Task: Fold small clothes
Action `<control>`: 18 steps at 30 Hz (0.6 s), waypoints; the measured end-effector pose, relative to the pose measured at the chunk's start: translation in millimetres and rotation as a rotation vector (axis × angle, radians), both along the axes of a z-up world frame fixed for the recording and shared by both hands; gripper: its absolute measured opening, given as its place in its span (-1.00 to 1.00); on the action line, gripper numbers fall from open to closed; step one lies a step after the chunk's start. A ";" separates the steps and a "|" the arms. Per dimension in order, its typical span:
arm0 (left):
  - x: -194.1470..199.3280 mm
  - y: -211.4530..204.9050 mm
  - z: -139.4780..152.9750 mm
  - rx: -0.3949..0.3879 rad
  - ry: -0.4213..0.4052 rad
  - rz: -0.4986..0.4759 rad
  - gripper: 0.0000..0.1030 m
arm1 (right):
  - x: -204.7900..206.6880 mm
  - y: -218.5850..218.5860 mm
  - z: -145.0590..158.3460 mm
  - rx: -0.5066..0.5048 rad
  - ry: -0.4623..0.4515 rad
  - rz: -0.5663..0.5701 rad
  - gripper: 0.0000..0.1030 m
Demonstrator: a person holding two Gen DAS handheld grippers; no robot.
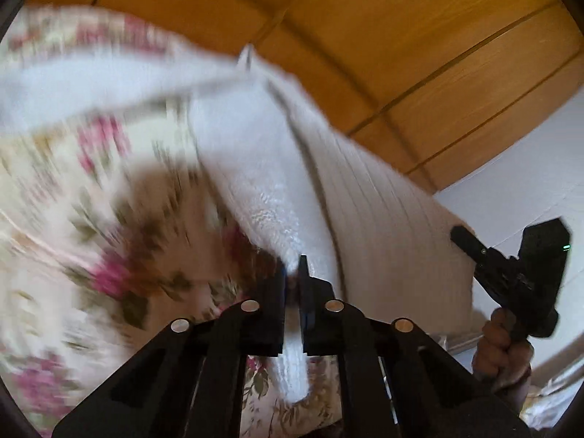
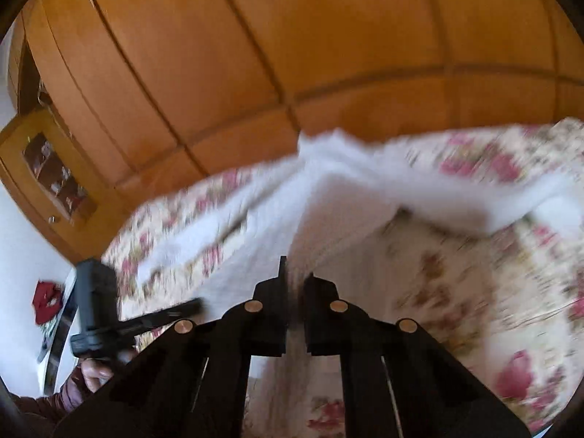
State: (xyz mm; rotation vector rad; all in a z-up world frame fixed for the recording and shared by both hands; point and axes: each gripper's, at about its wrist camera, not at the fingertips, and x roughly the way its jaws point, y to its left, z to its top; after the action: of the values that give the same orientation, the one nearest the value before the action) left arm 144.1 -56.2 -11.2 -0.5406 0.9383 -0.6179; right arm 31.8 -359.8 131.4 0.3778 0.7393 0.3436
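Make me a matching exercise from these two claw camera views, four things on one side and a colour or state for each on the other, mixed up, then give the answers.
Things:
1. white garment
2. bedspread
3. wardrobe
4. left claw

Descriptions:
A. orange-brown wood panels
B. floral pattern, pink and cream
C. ribbed, lifted in the air
D. closed on white fabric

Pairs: 1-C, 2-B, 3-A, 4-D

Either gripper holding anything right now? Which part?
Both hold the white garment: left gripper pinches a ribbed edge, right gripper pinches another edge, lifted over the floral bedspread. Which edges: too blurred.
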 end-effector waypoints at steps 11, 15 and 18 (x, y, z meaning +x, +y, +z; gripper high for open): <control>-58.7 129.5 70.4 0.095 -0.103 0.133 -0.95 | -79.5 -33.2 -53.2 -0.035 0.169 -0.018 -0.90; -71.8 125.4 2.7 0.206 0.068 0.124 -0.95 | -95.3 -27.4 -127.2 -0.101 0.383 -0.006 -0.90; -81.2 125.1 -28.4 0.226 0.135 0.123 -0.92 | -98.6 -32.0 -144.5 -0.165 0.426 -0.035 -0.89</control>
State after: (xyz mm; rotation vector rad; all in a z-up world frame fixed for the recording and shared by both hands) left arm 63.0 68.9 -39.6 -0.4369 1.0781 -0.3622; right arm -66.8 -391.8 -13.1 0.3095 1.1686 0.1667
